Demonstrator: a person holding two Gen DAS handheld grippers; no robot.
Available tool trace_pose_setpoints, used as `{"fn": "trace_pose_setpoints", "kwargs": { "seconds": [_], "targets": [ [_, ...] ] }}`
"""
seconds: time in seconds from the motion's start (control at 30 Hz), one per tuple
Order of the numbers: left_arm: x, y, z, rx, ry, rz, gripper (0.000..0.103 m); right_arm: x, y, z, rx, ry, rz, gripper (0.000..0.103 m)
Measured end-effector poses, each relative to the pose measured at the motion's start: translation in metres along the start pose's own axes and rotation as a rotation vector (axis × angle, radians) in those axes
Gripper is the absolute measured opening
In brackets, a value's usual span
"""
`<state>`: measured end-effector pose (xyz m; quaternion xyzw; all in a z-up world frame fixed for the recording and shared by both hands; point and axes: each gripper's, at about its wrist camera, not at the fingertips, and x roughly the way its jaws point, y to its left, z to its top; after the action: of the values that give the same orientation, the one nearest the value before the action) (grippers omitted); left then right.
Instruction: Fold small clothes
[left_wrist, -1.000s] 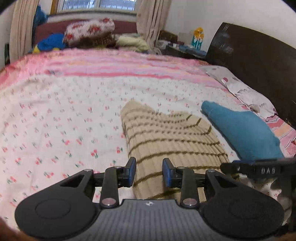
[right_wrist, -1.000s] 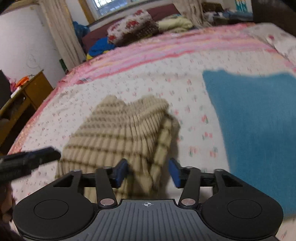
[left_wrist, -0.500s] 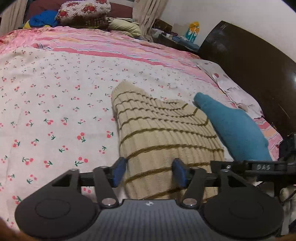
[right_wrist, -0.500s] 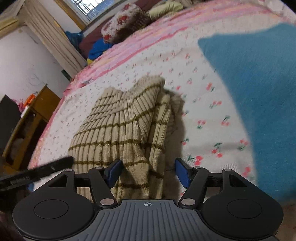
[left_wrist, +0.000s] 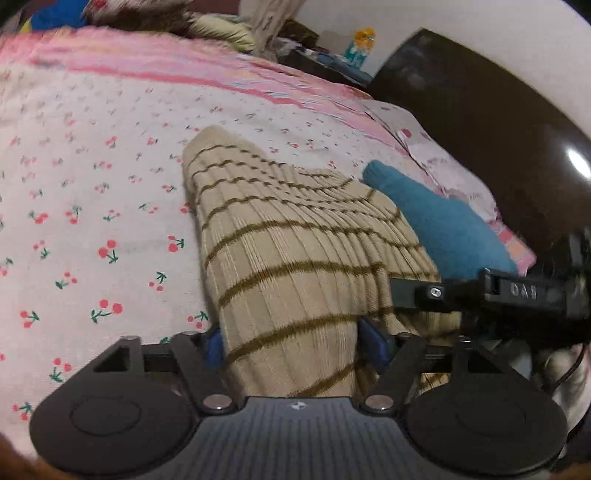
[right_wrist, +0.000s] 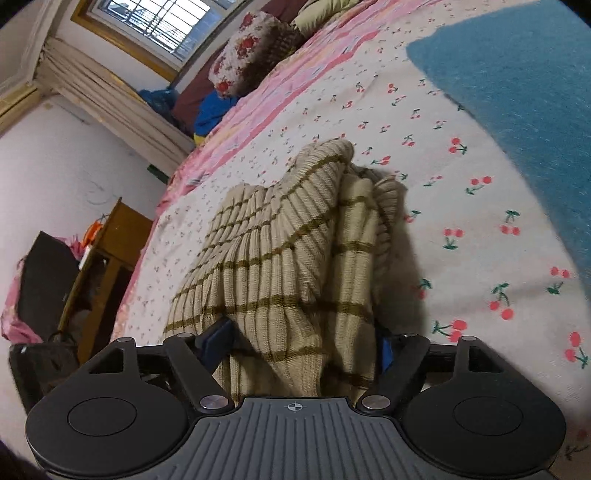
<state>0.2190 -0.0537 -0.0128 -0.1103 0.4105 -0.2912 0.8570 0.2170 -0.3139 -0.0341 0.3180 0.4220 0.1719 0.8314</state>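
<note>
Striped ribbed knit garment (left_wrist: 295, 266) lying partly folded on the cherry-print bedsheet (left_wrist: 92, 206); left gripper (left_wrist: 291, 345) straddling its near edge unclenched; right gripper (right_wrist: 306, 343) closing around its bunched side. Squaring the folds is remaining; blue cloth (right_wrist: 524, 81) is lying untouched.

Beige knit (left_wrist: 295, 258) striped in olive-brown — white sheet (left_wrist: 92, 192) dotted with red cherries, pink bands beyond — teal cloth (right_wrist: 517, 74) alongside.
</note>
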Motion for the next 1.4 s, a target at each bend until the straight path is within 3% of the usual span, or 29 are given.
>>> {"fn": "trace_pose_setpoints", "kwargs": {
  "seconds": [0.07, 0.17, 0.3, 0.4, 0.5, 0.53, 0.63, 0.73, 0.83, 0.97, 1.2, 1.4],
  "targets": [
    [-0.009, 0.000, -0.005, 0.002, -0.001, -0.004, 0.058, -0.001, 0.002, -0.005, 0.024, 0.023, 0.035, 0.042],
    [-0.028, 0.002, -0.014, -0.018, -0.002, -0.020, 0.053, -0.008, 0.013, -0.018, 0.008, 0.032, 0.050, 0.037],
    [-0.062, 0.001, -0.042, -0.019, 0.008, -0.017, 0.053, -0.022, 0.030, -0.041, -0.062, 0.085, 0.071, 0.036],
    [-0.064, -0.004, -0.061, 0.051, 0.040, 0.069, 0.055, -0.027, 0.022, -0.055, -0.082, 0.105, -0.010, 0.041],
    [-0.073, -0.014, -0.061, 0.074, 0.014, 0.100, 0.056, -0.047, 0.025, -0.054, -0.097, 0.054, -0.063, 0.045],
    [-0.076, -0.018, -0.058, 0.085, 0.005, 0.115, 0.056, -0.057, 0.032, -0.053, -0.126, 0.022, -0.090, 0.049],
    [-0.081, -0.028, -0.054, 0.115, -0.009, 0.162, 0.056, -0.081, 0.058, -0.048, -0.249, -0.093, -0.185, 0.049],
    [-0.080, -0.036, -0.056, 0.142, -0.006, 0.207, 0.057, -0.083, 0.078, -0.045, -0.340, -0.153, -0.204, 0.049],
    [-0.077, -0.043, -0.062, 0.192, 0.017, 0.272, 0.058, -0.055, 0.090, -0.045, -0.408, -0.121, -0.210, 0.042],
    [-0.085, -0.046, -0.066, 0.202, 0.020, 0.300, 0.059, -0.025, 0.072, -0.048, -0.410, -0.041, -0.313, 0.034],
    [-0.098, -0.054, -0.073, 0.209, 0.009, 0.371, 0.060, -0.044, 0.064, -0.055, -0.342, -0.055, -0.350, 0.035],
    [-0.104, -0.071, -0.085, 0.229, -0.005, 0.454, 0.060, -0.073, 0.101, -0.078, -0.451, -0.118, -0.369, 0.035]
  ]
}}
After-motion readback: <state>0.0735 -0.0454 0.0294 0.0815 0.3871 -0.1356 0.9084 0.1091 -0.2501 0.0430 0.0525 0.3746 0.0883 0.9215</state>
